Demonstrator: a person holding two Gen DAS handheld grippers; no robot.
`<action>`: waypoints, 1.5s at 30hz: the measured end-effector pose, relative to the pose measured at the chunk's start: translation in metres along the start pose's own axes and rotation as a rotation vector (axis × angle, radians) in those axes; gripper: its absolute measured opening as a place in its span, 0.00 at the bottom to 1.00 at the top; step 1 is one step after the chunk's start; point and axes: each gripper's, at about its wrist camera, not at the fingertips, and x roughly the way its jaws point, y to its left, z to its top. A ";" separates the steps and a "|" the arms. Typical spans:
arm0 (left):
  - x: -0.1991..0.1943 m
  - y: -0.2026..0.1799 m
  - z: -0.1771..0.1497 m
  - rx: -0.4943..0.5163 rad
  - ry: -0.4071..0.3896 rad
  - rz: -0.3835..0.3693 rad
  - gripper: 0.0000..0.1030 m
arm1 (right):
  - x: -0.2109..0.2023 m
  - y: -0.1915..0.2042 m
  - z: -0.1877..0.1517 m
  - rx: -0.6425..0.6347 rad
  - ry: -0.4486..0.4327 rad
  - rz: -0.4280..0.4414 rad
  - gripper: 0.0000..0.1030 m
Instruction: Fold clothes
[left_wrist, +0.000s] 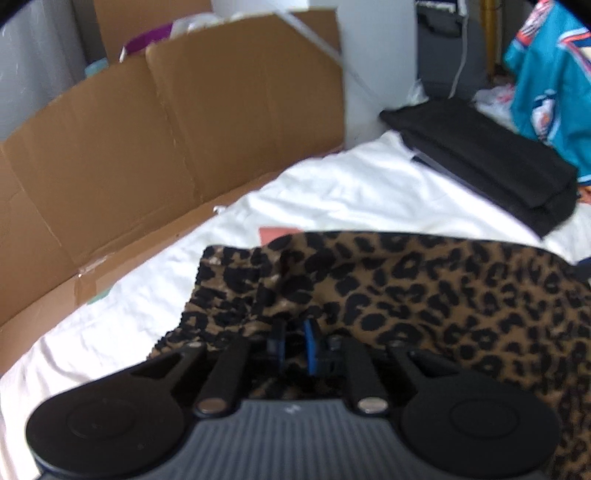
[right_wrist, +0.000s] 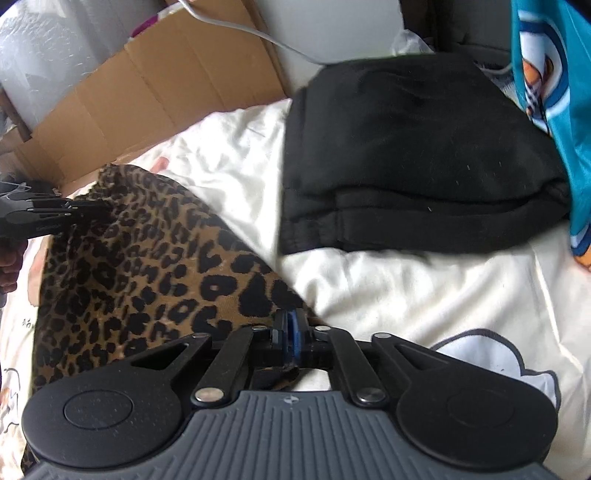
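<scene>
A: Where was the brown, black-spotted leopard-print garment (left_wrist: 424, 295)?

B: It lay on the white bed sheet (left_wrist: 351, 192), filling the lower right of the left wrist view and the lower left of the right wrist view.

A: And the left gripper (left_wrist: 295, 338)?

B: At the lower centre of its own view, its blue-padded fingers stood a little apart over a bunched fold of the leopard fabric. Cloth sat between them, but whether the pads pressed on it I couldn't tell. In the right wrist view it reached in from the left edge to the garment's far corner.

A: The right gripper (right_wrist: 290, 332)?

B: Closed, pads together at the lower centre, pinching the near edge of the leopard fabric.

A: What else lay around?

B: A folded black garment (right_wrist: 406, 155) rested on the sheet at the upper right, apart from the leopard one. A teal printed jersey (right_wrist: 554, 92) hung at the right edge, and flattened brown cardboard (left_wrist: 129, 147) stood along the upper left.
</scene>
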 end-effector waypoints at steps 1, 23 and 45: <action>-0.007 -0.001 -0.002 0.005 -0.004 -0.009 0.23 | -0.003 0.002 0.001 -0.004 -0.010 0.007 0.05; -0.025 -0.038 -0.060 0.044 -0.029 0.022 0.55 | 0.021 0.064 -0.001 -0.130 0.045 0.042 0.08; -0.051 -0.003 -0.052 -0.084 -0.080 0.052 0.33 | 0.004 0.054 -0.010 -0.106 0.012 -0.004 0.11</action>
